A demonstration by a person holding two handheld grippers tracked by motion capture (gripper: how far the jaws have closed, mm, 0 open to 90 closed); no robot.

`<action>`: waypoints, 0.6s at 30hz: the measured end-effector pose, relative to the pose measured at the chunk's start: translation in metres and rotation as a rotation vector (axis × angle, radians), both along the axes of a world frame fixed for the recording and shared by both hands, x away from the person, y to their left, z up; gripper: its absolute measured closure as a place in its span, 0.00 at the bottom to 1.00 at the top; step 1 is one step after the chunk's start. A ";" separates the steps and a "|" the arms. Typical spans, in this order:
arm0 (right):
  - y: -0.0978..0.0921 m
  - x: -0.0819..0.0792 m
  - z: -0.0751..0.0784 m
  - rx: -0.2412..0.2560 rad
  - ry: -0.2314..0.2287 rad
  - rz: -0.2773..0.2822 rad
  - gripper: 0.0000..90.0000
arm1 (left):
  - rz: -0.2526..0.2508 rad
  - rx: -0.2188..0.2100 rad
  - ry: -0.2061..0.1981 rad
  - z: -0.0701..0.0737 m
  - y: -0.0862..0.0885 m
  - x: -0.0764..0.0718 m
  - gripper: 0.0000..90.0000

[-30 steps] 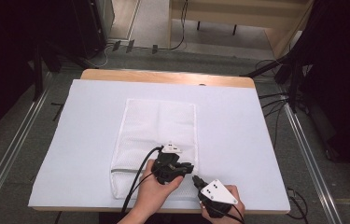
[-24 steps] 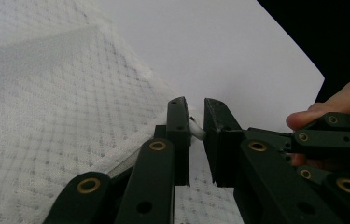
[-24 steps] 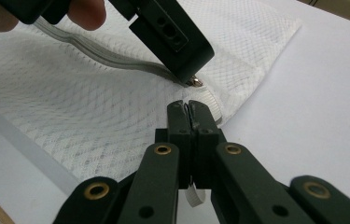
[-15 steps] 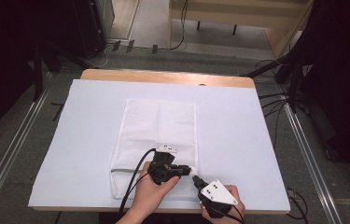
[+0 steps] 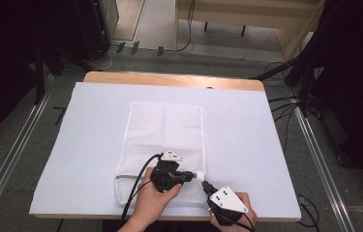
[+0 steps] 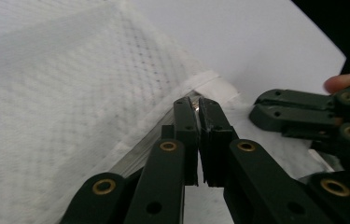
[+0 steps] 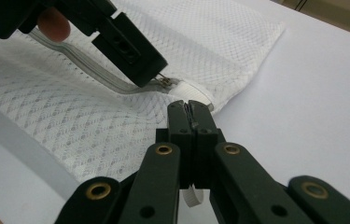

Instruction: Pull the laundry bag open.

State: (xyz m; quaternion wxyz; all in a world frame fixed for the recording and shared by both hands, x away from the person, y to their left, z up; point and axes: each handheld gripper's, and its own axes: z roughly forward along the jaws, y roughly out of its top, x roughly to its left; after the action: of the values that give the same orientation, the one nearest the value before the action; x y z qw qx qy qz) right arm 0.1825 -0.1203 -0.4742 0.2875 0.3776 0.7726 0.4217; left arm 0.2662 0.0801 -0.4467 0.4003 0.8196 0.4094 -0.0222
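1. Lying flat in the middle of the white table cover (image 5: 266, 145) is the mesh laundry bag (image 5: 164, 130), a white zippered pouch with its zipper (image 7: 93, 70) running along the edge nearest the person.
2. At that zipper's right end sits the small metal zipper pull (image 7: 165, 82), and the left gripper (image 6: 197, 103) is clenched on it, jaws pinched together with just a glint of metal between the tips.
3. Right beside the pull, the right gripper (image 7: 187, 108) is clamped on the bag's white fabric tab (image 7: 196, 95) at the corner, so that end is pinned down.
4. Progress-wise it looks like early days: both grips are set, but the zipper line reads as closed from the pull leftward, so the whole slide along the bag's near edge is probably left to do.
5. Past the bag's far end there's only bare cover and the wooden table edge (image 5: 169, 79).
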 end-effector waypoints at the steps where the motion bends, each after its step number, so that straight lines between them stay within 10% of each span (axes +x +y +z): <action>1: 0.000 0.000 0.000 0.000 0.000 0.000 1.00 | -0.001 -0.003 0.002 0.000 0.002 0.000 0.97; 18: -0.005 -0.002 0.006 -0.001 -0.017 -0.015 1.00 | 0.090 0.002 -0.003 -0.001 0.057 -0.001 0.97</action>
State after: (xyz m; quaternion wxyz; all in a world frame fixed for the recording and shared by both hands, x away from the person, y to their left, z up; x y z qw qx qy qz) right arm 0.1803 -0.1249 -0.4680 0.2972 0.3797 0.7676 0.4223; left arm 0.2652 0.1368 -0.4475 0.4008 0.8007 0.4452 -0.0028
